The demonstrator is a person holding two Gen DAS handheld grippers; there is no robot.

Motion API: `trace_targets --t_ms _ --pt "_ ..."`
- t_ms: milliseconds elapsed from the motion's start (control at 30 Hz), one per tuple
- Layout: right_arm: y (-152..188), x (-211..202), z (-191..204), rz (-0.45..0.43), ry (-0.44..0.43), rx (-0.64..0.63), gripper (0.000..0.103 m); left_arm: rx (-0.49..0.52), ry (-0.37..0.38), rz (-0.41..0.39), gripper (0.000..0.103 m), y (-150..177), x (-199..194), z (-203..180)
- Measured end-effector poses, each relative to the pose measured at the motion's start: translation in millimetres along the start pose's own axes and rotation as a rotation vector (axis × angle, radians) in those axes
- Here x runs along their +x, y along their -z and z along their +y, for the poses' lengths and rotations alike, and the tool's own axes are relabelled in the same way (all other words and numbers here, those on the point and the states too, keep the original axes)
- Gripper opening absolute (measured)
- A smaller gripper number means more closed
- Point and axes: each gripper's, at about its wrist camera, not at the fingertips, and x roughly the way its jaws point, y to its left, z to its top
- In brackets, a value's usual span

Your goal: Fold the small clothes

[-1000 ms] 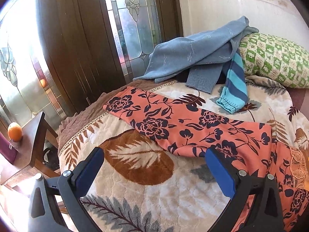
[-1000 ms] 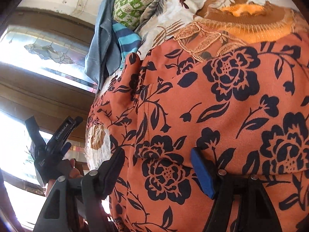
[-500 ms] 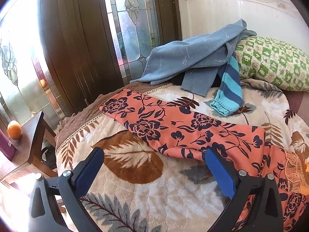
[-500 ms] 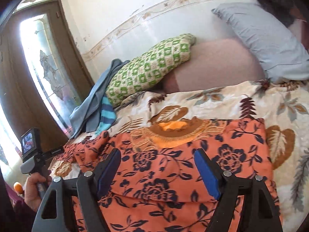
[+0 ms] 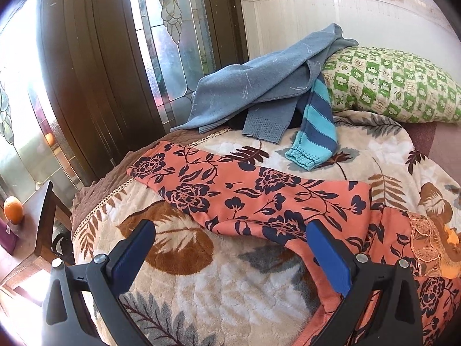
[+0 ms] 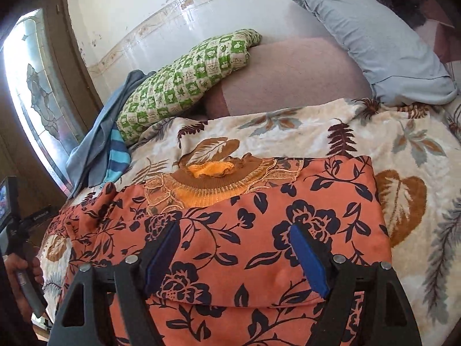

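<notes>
In the left wrist view, the left gripper (image 5: pixel 230 248) hangs released, its blue-padded jaws spread wide above the bed's cream plush blanket with brown and grey leaf prints (image 5: pixel 201 288). The orange garment with dark navy flowers (image 5: pixel 253 196) lies across the blanket, one long sleeve reaching towards the brown wooden door with leaded glass panes (image 5: pixel 95 72); the right-hand jaw sits over the garment's lower edge, though whether it touches the cloth is hard to tell. Only this view shows a grey-blue knitted sweater (image 5: pixel 259 86) heaped over a blue and turquoise striped sleeve (image 5: pixel 317 127) beside a green and white checked pillow (image 5: pixel 389 86), and an orange fruit (image 5: pixel 13 210) on a dark wooden side surface (image 5: pixel 43 216).

The right wrist view shows the right gripper (image 6: pixel 234 255) likewise released, jaws apart, low over the garment's broad body. Seen only here are the brown and yellow lace-trimmed collar (image 6: pixel 213 178), a pale grey-blue pillow (image 6: pixel 383 52) and, at the left edge, the person's left hand (image 6: pixel 21 274) gripping a dark handle.
</notes>
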Motion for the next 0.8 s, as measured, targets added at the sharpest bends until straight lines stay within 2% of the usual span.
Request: trace_targets --t_ms 100,233,267,333,433,533,633,733,800 --pt "2.1 10.5 -13.7 0.054 0.081 0.047 0.081 -0.009 -0.003 0.036 0.103 3.1 5.4 5.2" --pt "15.9 37.0 -44.6 0.243 0.161 0.177 0.081 -0.015 0.015 0.074 0.103 11.8 5.9 9.1" --pt "20.0 39.6 -48.8 0.256 0.160 0.196 0.081 -0.010 0.025 0.073 0.103 14.6 1.9 8.0" --pt "20.5 36.4 -43.0 0.246 0.178 0.154 0.081 0.005 0.060 0.051 0.103 20.9 -11.8 2.5" --pt "24.4 31.2 -34.6 0.251 0.189 0.117 0.081 0.091 0.139 0.014 0.103 34.7 -34.9 -20.7" --pt "21.1 10.6 -31.9 0.180 0.150 0.151 0.081 0.225 0.266 0.004 0.103 54.6 -56.4 -56.9" --pt "15.8 -8.8 -25.6 0.104 0.203 0.107 0.081 0.394 0.344 -0.020 0.103 79.5 -77.2 -96.8" --pt "14.7 -15.1 -26.6 0.091 0.285 0.078 0.081 0.502 0.383 0.032 0.103 100.4 -77.5 -125.1" --pt "16.9 -10.5 -31.2 0.123 0.317 0.070 0.080 0.541 0.357 0.097 0.103 111.3 -65.6 -136.6"
